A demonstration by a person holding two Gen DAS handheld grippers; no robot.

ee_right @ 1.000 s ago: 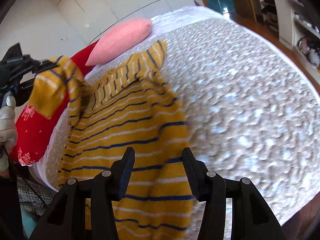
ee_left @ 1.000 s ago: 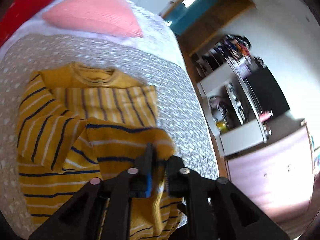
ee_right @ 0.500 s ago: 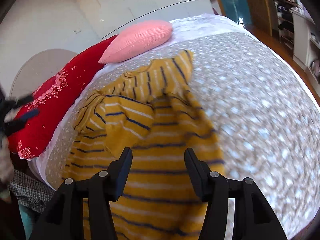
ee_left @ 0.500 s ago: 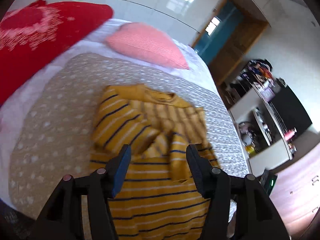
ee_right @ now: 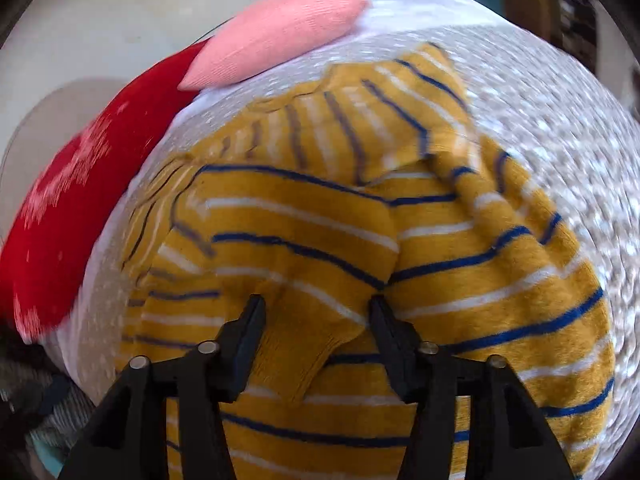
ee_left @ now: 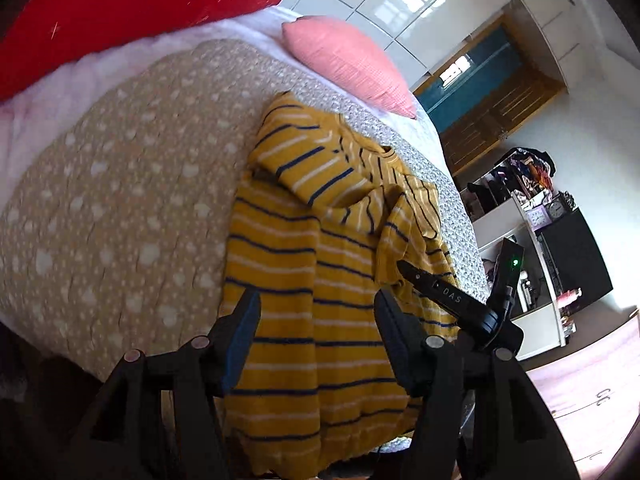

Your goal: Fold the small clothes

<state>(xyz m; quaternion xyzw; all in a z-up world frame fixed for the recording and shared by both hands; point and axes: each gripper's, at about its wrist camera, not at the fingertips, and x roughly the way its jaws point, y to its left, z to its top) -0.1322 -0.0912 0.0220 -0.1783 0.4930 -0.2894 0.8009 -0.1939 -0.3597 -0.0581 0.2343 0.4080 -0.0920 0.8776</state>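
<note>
A small yellow sweater [ee_left: 316, 280] with blue and white stripes lies on the bed, both sleeves folded in over its body. My left gripper [ee_left: 316, 304] is open and empty above the sweater's lower half. The right gripper's black tip [ee_left: 440, 292] shows at the sweater's right side in the left wrist view. In the right wrist view the sweater [ee_right: 460, 248] fills the frame; my right gripper [ee_right: 316, 308] is open, its fingers either side of a folded sleeve cuff [ee_right: 308, 352], close above the cloth.
The bed has a beige dotted quilt [ee_left: 120, 200]. A pink pillow [ee_left: 344, 64] and a red cushion [ee_left: 120, 8] lie at its head. White shelves with clutter [ee_left: 532, 216] stand right of the bed. The bed's near edge runs just under the sweater's hem.
My left gripper let go of the sleeve it held, opened and drew back. The sleeve now lies folded on the body. My right gripper moved down close over the sweater.
</note>
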